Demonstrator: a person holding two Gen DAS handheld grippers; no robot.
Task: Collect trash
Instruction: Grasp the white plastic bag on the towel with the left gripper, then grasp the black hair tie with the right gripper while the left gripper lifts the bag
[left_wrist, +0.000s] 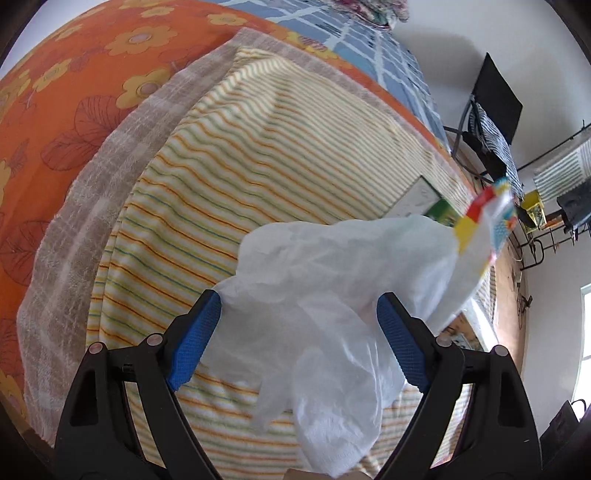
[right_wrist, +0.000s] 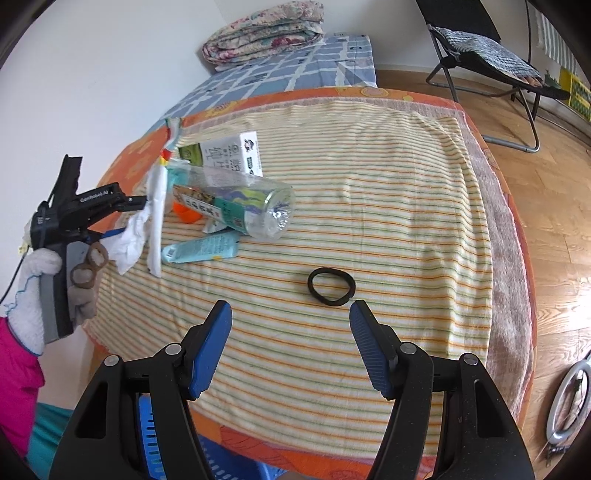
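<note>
On the striped blanket (right_wrist: 369, 192), far left, lie a clear bottle (right_wrist: 240, 206), a box (right_wrist: 229, 155) & a blue tube (right_wrist: 201, 249). A black hair tie (right_wrist: 331, 287) sits near the right gripper (right_wrist: 291, 321), jaws wide apart, grasping nothing. The left gripper (left_wrist: 299, 314) has jaws spread around a white plastic wrapper (left_wrist: 332, 295); can't tell if it's pinched.

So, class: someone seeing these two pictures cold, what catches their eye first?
Probably the white plastic bag filling the left wrist view, hanging between the left gripper fingers. Next, the clear plastic bottle lying on its side on the striped cloth, and the black hair tie just ahead of the open right gripper.
</note>
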